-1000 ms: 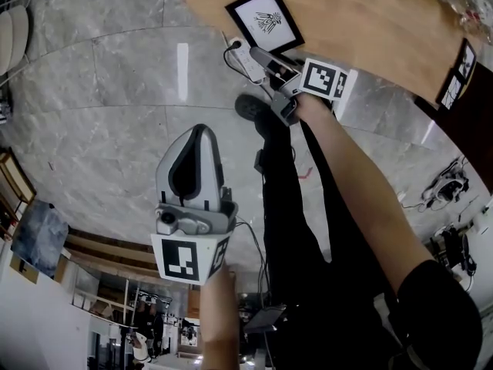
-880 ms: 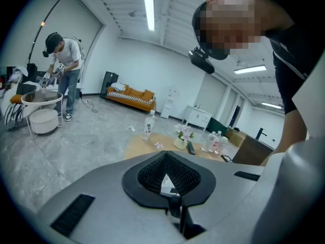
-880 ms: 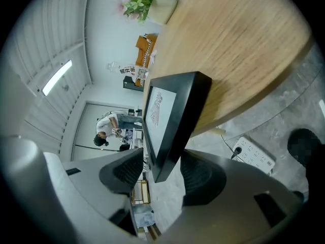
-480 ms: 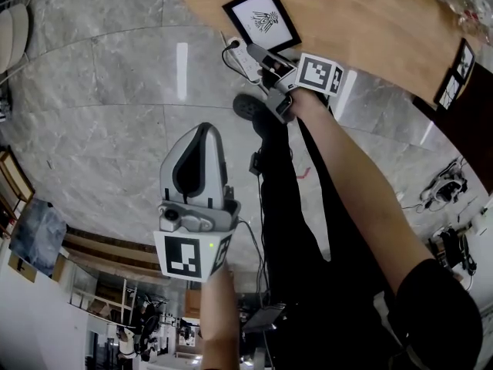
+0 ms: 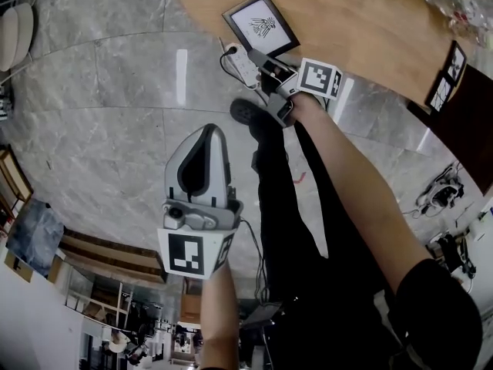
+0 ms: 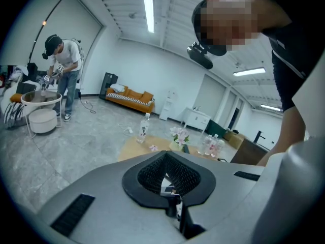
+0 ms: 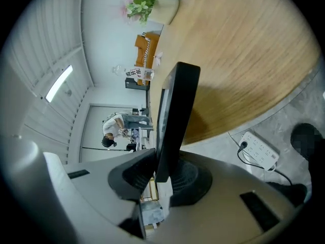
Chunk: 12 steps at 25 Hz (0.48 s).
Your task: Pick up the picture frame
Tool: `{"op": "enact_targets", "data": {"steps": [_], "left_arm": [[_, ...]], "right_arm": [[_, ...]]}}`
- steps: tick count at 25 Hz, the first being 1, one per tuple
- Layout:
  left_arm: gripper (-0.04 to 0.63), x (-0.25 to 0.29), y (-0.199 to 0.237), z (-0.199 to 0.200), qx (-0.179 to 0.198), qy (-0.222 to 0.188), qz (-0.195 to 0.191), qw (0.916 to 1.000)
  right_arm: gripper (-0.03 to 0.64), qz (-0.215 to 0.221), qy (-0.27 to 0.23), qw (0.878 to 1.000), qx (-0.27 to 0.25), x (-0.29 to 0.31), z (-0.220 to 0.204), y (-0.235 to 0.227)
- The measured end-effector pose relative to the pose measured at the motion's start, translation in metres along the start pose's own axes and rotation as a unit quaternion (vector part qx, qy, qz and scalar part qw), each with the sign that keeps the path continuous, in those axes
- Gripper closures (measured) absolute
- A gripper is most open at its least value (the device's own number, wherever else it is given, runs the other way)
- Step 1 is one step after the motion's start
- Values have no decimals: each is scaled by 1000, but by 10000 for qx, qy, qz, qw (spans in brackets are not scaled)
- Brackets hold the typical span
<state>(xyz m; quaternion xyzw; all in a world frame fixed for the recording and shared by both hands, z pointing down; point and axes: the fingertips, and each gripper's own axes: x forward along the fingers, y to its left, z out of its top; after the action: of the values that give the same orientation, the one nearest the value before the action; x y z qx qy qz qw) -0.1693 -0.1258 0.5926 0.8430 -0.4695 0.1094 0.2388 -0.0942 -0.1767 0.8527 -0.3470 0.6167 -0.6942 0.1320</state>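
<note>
The picture frame (image 5: pixel 260 23) is black with a white print. It sits over the near edge of the round wooden table (image 5: pixel 362 29), tilted and lifted a little. My right gripper (image 5: pixel 266 58) holds its near edge. In the right gripper view the picture frame (image 7: pixel 175 116) stands edge-on between the closing jaws of my right gripper (image 7: pixel 161 174), and both pads press on it. My left gripper (image 5: pixel 202 141) hangs over the floor, well short of the table. In its own view my left gripper (image 6: pixel 165 156) has its jaws together with nothing between them.
A white power strip (image 5: pixel 245 64) with a cable lies on the marble floor under the table edge, beside my shoe (image 5: pixel 246 112). Another framed picture (image 5: pixel 447 79) stands at the table's right edge. Clear bottles (image 5: pixel 454 2) are at the back. A vase of flowers (image 7: pixel 147 4) stands further along.
The right jaws have shut on the frame's near edge. The frame has tipped and risen slightly from the table. The left gripper has hardly moved.
</note>
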Motion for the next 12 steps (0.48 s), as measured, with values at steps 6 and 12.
{"op": "enact_targets", "data": {"steps": [6, 12], "left_arm": [[583, -5, -14, 19, 73, -139, 91, 9998], [583, -23, -29, 45, 108, -339, 220, 9991]], "right_arm": [[541, 306, 72, 9993, -216, -7, 16, 27], [541, 673, 175, 9970, -346, -20, 20, 77]]}}
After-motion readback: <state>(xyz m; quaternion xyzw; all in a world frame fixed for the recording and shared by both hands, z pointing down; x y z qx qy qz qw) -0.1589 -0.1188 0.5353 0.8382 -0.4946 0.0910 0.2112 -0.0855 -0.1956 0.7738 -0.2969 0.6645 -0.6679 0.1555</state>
